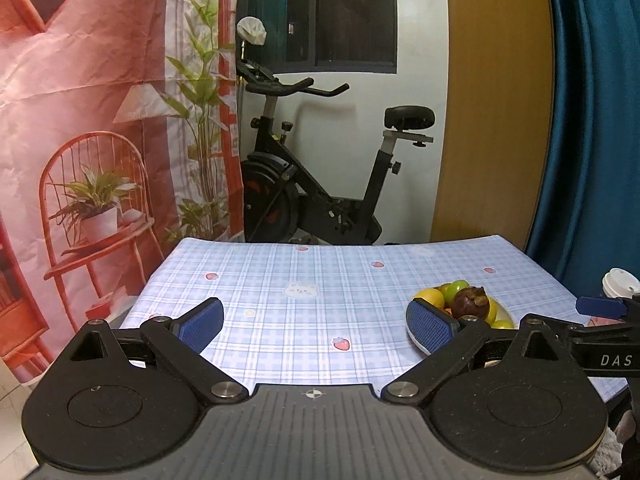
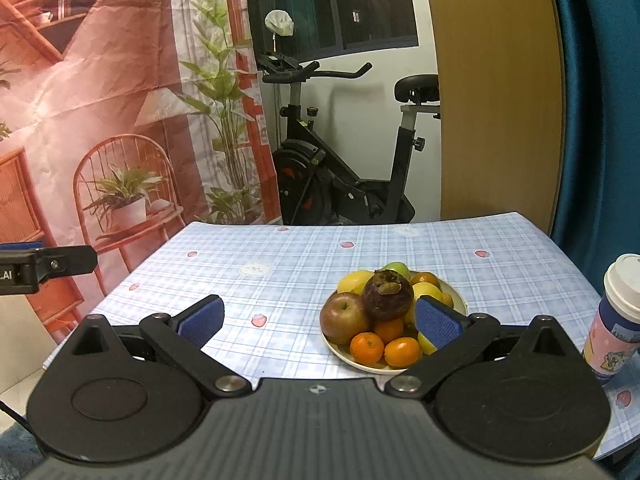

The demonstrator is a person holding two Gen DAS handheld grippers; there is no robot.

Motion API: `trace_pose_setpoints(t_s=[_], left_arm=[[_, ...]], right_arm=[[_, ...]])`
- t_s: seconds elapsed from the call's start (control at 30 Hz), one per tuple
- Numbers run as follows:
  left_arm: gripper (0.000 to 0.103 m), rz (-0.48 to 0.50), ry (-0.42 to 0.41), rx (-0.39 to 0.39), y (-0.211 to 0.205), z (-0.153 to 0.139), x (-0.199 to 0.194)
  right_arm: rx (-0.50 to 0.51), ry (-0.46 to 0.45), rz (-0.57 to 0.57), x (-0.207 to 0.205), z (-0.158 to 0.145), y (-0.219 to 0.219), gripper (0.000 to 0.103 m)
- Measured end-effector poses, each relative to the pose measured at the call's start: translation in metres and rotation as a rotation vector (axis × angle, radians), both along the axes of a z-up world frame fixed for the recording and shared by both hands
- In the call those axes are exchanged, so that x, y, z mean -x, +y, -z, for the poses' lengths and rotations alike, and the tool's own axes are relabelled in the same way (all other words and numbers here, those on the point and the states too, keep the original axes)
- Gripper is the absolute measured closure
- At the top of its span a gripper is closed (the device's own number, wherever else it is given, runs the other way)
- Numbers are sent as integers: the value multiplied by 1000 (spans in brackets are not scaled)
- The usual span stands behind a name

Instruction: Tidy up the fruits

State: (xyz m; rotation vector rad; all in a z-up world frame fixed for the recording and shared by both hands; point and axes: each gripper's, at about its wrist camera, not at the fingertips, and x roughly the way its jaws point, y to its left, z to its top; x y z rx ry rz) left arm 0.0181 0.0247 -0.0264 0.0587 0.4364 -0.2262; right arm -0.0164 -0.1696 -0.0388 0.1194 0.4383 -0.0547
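A white plate (image 2: 340, 350) piled with fruit sits on the right half of the table. On top lies a dark purple mangosteen (image 2: 387, 295), with a red apple (image 2: 345, 318), several oranges (image 2: 367, 347), yellow lemons (image 2: 354, 281) and a green fruit (image 2: 398, 268) around it. My right gripper (image 2: 320, 322) is open and empty, held just before the plate. My left gripper (image 1: 316, 322) is open and empty over bare cloth, left of the plate (image 1: 506, 312); the mangosteen (image 1: 471, 303) shows past its right finger.
The table has a blue checked cloth (image 2: 304, 264) with strawberry prints. A paper cup with a white lid (image 2: 614, 316) stands at the right edge. An exercise bike (image 2: 340, 160) stands behind the table, a printed backdrop to the left, a blue curtain to the right.
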Motion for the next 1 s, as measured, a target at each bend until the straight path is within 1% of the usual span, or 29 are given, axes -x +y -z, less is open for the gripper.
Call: trace_pose_setpoints(t_s=[0.23,1.0], left_arm=[[3,-10,4,24,4,2,1],[3,-31,4,30,3,3,3]], right_arm=[[2,-4,-5,3,-1,4,0],[10,-2,-13,6,0,9,0]])
